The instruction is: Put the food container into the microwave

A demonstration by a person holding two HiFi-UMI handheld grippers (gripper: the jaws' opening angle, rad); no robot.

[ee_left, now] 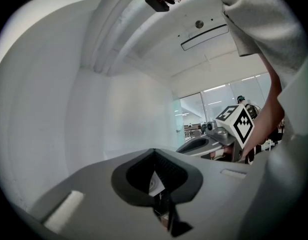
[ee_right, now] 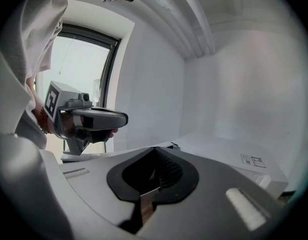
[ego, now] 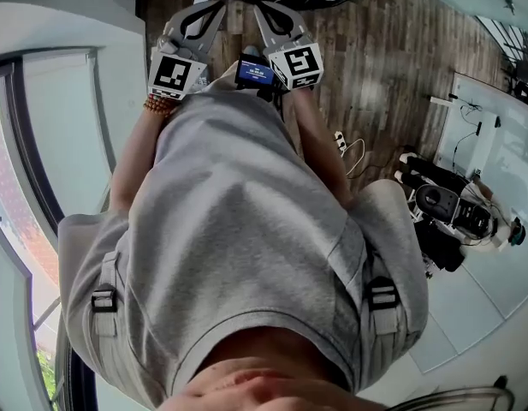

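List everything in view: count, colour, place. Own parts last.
floor: one, brown wood, beneath the grippers
window: one, dark-framed, right gripper view's left
labelled surface: one, white, right gripper view's lower right
machine: one, black, head view's right
power strip: one, white, on the floor
screen: one, blue, between the grippers
shirt: one, grey, head view's middle
left gripper: one, grey, jaws together, head view's top
right gripper: one, grey, jaws together, beside it

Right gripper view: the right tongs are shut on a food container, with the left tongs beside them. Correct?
No. The right tongs are shut on nothing: the right gripper view shows them closed together and empty. The left tongs are beside them.
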